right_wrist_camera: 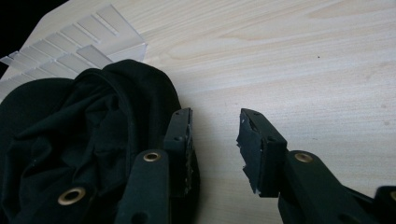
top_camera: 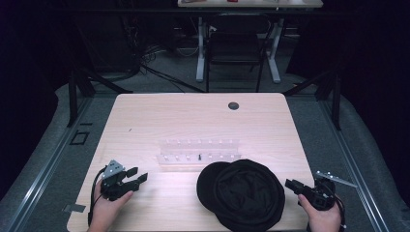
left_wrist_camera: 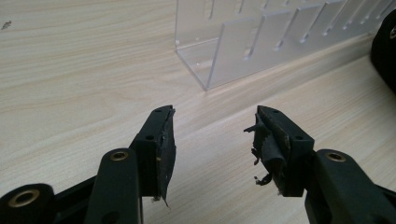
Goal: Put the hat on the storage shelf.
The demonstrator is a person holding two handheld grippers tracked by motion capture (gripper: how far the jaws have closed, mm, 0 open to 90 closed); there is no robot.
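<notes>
Overhead, I see a pale wooden table (top_camera: pixel 159 121) under the fixed camera.
Cap: a black cap (top_camera: pixel 244 193) lies crumpled at five o'clock on the table, its near rim at the table's front edge.
Rack: a clear slotted rack (top_camera: pixel 198 153) sits at the table's centre, at eleven o'clock from the cap and just beside it; one small dark piece stands in its front row.
Left gripper: my left gripper (top_camera: pixel 136 177) rests at seven o'clock on the table, jaws parted wide with nothing between them, pointing toward the rack's end; the pads (left_wrist_camera: pixel 264 140) look frayed.
Right gripper: my right gripper (top_camera: pixel 290 184) hovers at the table's right edge, at three o'clock from the cap, jaws spread and holding nothing, one jaw close against the cap's cloth.
Hole: a dark round hole (top_camera: pixel 233 105) marks one o'clock on the tabletop.
</notes>
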